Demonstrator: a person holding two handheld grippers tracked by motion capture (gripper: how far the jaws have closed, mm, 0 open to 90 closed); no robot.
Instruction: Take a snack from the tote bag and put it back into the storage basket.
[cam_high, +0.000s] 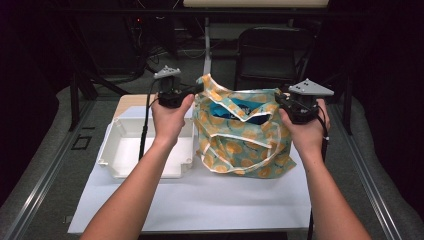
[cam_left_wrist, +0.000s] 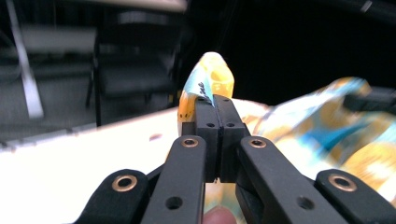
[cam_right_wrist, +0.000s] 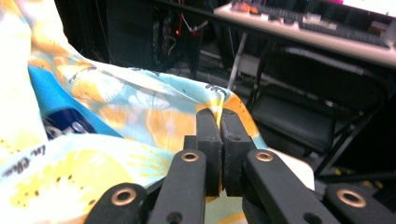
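Right gripper (cam_right_wrist: 220, 122): jaws pressed together w/ the bag's edge pinched between them. The fabric bag (cam_right_wrist: 140, 112), pale blue w/ orange fruit print, spreads left of the jaws; a blue item (cam_right_wrist: 58, 109) sits inside it, far left. Beyond the tips & to the right: a black folding chair (cam_right_wrist: 322, 112), and a desk (cam_right_wrist: 322, 35) above it.

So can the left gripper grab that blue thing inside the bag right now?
Probably not yet. The left gripper is shut on the bag's rim, so it is busy. The blue thing does lie exposed in the open mouth, though.
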